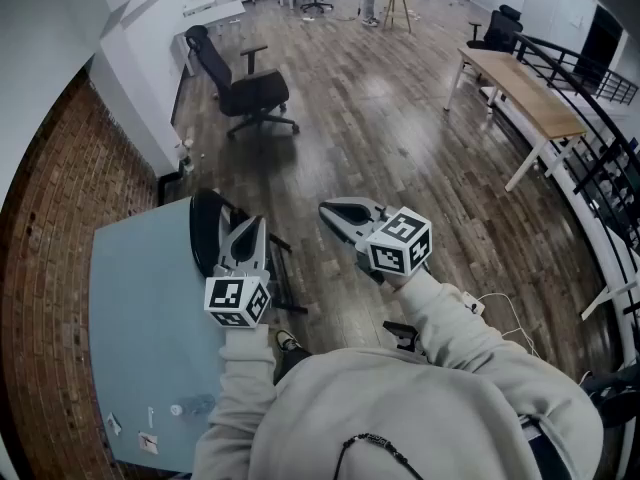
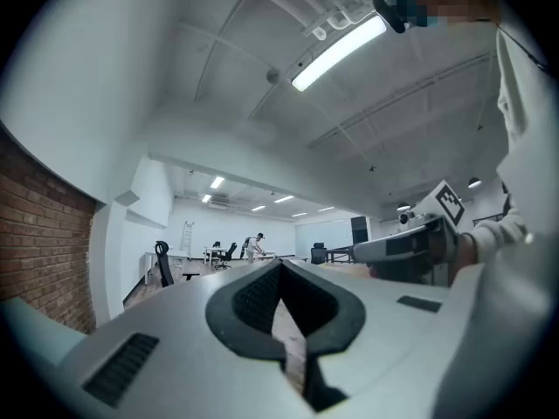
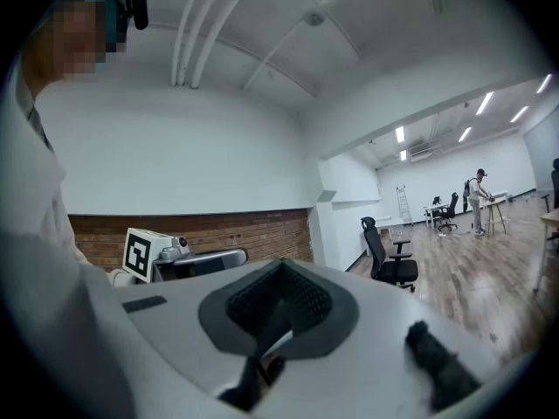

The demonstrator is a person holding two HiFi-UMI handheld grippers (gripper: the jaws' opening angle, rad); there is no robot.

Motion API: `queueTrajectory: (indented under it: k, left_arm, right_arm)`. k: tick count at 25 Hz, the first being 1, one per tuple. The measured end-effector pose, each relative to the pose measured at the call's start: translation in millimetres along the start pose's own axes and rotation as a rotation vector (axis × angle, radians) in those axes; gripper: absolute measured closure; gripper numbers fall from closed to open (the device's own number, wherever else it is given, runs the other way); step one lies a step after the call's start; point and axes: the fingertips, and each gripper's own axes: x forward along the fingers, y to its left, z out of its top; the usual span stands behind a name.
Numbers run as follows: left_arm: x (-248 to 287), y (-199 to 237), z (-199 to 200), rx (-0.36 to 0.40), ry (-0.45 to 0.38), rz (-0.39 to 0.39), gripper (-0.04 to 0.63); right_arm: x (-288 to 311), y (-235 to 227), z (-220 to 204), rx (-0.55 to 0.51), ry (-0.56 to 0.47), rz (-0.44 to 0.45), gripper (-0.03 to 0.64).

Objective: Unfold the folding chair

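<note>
The left tool [image 1: 251, 226] and right tool [image 1: 327, 209] are held closed and empty, apparently because the folded chair [image 1: 206, 230] beside the desk [image 1: 140, 308] is not yet reached.

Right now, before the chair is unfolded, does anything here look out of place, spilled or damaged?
Nothing looks spilled or damaged. The folding chair stands folded at the blue table's edge, and a white cable lies loose on the floor at the person's right.
</note>
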Motion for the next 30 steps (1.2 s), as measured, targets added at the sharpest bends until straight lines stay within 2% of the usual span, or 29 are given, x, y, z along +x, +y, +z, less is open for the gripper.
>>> queueTrajectory:
  k: [9,15,20,24,27,30]
  left_arm:
    - [36,111,10,-0.002,-0.053,-0.017,0.591]
    - [70,173,-4,0.004,-0.023,-0.108,0.591]
    - [97,167,-8,0.045,0.003,-0.242,0.591]
    - [103,184,4,0.020,-0.033,-0.147,0.591]
    - [108,182,6,0.043,-0.054,-0.152,0.591]
    - [107,198,10,0.018,-0.074,-0.103,0.591]
  right_arm:
    - [96,-44,-7,0.018,0.030,-0.029,0.609]
    - [165,-71,9,0.013,0.010,-0.099,0.609]
    - [159,-99,26,0.008,-0.003,-0.152,0.609]
    - [158,-117,44,-0.014,-0.024,-0.139,0.609]
    - [158,-128,52,-0.015,-0.054,-0.137,0.609]
    - [175,-133,52,0.014,-0.074,-0.109,0.609]
